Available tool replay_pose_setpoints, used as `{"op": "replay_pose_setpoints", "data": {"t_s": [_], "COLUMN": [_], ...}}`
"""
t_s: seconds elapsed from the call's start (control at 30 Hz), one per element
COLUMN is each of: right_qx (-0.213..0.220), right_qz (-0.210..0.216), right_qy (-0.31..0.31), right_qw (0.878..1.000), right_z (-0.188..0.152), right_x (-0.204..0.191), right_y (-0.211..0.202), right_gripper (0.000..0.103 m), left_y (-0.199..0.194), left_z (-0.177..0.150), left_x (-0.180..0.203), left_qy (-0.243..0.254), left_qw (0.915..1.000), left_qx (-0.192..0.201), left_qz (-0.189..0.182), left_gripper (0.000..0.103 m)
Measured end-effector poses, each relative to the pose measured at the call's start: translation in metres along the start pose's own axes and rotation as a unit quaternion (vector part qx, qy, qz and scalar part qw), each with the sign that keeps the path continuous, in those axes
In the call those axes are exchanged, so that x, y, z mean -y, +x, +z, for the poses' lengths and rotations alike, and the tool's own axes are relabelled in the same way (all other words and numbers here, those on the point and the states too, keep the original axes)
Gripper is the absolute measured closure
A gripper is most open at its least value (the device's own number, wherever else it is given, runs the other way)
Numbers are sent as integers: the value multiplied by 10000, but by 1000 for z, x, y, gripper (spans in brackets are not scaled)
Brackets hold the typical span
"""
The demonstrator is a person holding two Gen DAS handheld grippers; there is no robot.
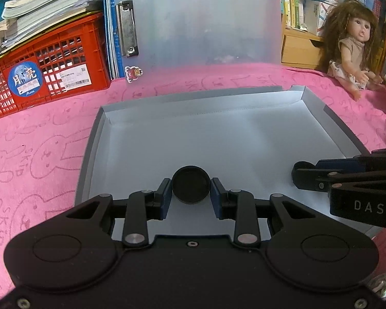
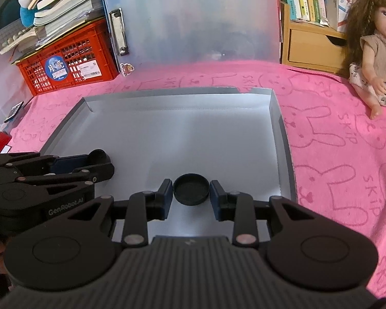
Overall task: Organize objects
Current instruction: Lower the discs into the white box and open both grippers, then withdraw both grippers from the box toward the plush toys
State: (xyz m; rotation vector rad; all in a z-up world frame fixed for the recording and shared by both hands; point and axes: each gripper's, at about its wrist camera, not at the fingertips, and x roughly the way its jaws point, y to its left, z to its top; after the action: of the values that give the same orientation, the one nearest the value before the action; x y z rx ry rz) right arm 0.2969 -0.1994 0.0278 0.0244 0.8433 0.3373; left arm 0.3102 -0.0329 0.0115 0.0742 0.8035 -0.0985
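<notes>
A shallow grey cardboard tray lies on the pink cloth; it also shows in the right wrist view. My left gripper is shut on a round black lid and holds it low over the tray's near part. My right gripper is shut on a second round black lid, open side up, over the tray's near right part. The right gripper shows at the right in the left wrist view. The left gripper shows at the left in the right wrist view.
A red crate under stacked books stands at the back left. A frosted clipboard folder leans upright behind the tray. A doll sits at the back right by a wooden drawer shelf. Pink rabbit-print cloth covers the table.
</notes>
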Motion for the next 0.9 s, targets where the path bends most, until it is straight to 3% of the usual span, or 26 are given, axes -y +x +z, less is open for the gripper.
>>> {"op": "replay_pose_setpoints", "data": {"t_s": [0.1, 0.5, 0.9], "right_qx": [50, 408, 886], "right_qz": [1, -72, -19], "right_qy": [-17, -225, -452], "right_qw": [10000, 9989, 9950], "right_z": [1, 2, -21], "right_x": [-2, -12, -27], "right_y": [-3, -43, -102], "right_gripper": [47, 43, 36], "left_y": [-5, -51, -111], "left_z": [0, 5, -20], "left_x": [0, -1, -7], "left_qy": [47, 184, 125], "left_qw": [9999, 9984, 9963], "left_qx": [85, 531, 812], "left_qz": [53, 61, -243], "left_gripper": [60, 51, 47]}}
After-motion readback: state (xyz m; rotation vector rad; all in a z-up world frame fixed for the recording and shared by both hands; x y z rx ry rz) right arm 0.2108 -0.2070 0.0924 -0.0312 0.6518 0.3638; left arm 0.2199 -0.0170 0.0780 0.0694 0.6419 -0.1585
